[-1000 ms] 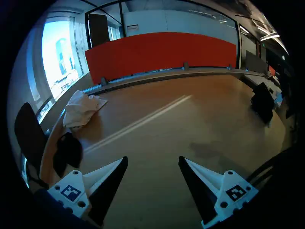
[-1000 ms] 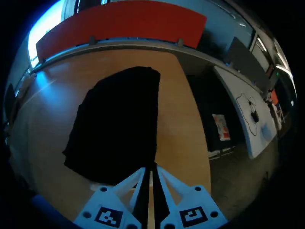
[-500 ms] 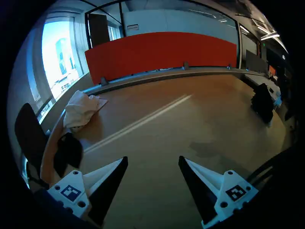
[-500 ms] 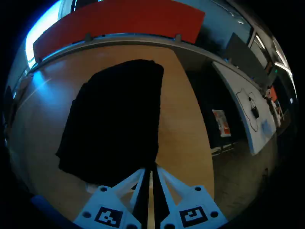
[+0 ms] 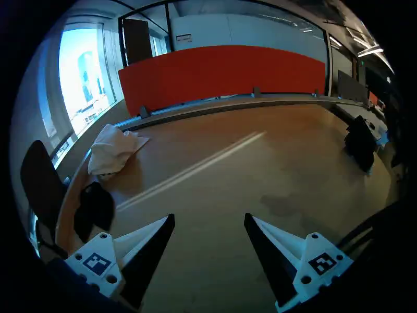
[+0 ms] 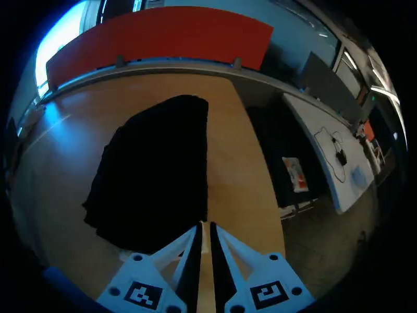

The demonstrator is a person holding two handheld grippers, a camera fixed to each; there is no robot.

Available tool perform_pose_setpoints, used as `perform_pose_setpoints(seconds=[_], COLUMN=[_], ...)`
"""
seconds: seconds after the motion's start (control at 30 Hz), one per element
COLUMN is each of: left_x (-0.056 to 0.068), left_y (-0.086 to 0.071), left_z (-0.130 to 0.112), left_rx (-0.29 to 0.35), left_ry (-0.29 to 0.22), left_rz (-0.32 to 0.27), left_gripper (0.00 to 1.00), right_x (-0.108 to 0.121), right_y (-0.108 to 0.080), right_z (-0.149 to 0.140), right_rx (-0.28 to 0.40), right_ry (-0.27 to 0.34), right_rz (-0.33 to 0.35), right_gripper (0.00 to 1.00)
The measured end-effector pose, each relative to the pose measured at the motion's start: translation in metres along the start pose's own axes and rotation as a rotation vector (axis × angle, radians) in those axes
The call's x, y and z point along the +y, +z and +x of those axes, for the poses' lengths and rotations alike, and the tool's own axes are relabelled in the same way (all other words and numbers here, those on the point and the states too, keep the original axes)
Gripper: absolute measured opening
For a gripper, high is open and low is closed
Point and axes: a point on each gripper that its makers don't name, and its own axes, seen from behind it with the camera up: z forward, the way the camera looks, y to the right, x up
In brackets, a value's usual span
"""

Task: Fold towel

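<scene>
A black towel (image 6: 156,172) lies spread flat on the wooden table (image 6: 240,172), close to the table's right edge. My right gripper (image 6: 205,225) sits at the towel's near right corner. Its fingers stand almost together with a thin slit between them, pinching that corner. In the left gripper view the same black towel (image 5: 359,143) is a dark lump far off at the right. My left gripper (image 5: 208,219) is wide open above bare wood (image 5: 224,177), with nothing between its fingers.
A crumpled white cloth (image 5: 110,149) lies at the table's far left corner. A dark object (image 5: 94,208) sits at the left edge beside a dark chair back (image 5: 39,182). A red partition (image 5: 224,73) runs behind the table. A white desk (image 6: 333,167) stands beyond the right edge.
The right gripper has pulled back slightly with the towel corner. The towel's far edge has shifted left and the slit between the fingers looks a little wider. The left gripper has barely moved.
</scene>
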Motion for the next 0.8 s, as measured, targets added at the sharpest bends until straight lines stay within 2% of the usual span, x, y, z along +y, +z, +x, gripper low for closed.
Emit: perform_pose_setpoints(seconds=[0.1, 0.13, 0.2, 0.3, 0.37, 0.43, 0.5, 0.8], left_x=[-0.001, -0.002, -0.002, -0.001, -0.001, 0.000, 0.000, -0.002], left_y=[0.000, 0.000, 0.000, 0.000, 0.000, -0.001, -0.001, -0.002], left_z=[0.000, 0.000, 0.000, 0.000, 0.000, 0.001, 0.002, 0.007], left_rx=[0.001, 0.002, 0.004, 0.006, 0.008, 0.011, 0.015, 0.034], left_ry=[-0.004, -0.006, -0.008, -0.009, -0.008, -0.007, -0.007, -0.012], left_rz=[0.000, 0.000, -0.001, -0.003, -0.004, -0.007, -0.009, -0.013], left_gripper=[0.99, 0.99, 0.99, 0.99, 0.99, 0.99, 0.99, 0.99], right_x=[0.004, 0.005, 0.007, 0.007, 0.005, 0.002, 0.000, -0.015], right_y=[-0.005, -0.006, -0.009, -0.015, -0.019, -0.023, -0.027, -0.045], right_z=[-0.001, 0.000, 0.001, 0.004, 0.007, 0.010, 0.013, 0.029], right_rx=[0.009, 0.015, 0.027, 0.051, 0.066, 0.081, 0.096, 0.164], right_ry=[0.006, 0.012, 0.023, 0.042, 0.055, 0.064, 0.072, 0.069], right_rz=[-0.016, -0.019, -0.024, -0.027, -0.025, -0.022, -0.019, -0.013], right_gripper=[0.17, 0.23, 0.39, 0.68, 0.79, 0.94, 1.00, 1.00])
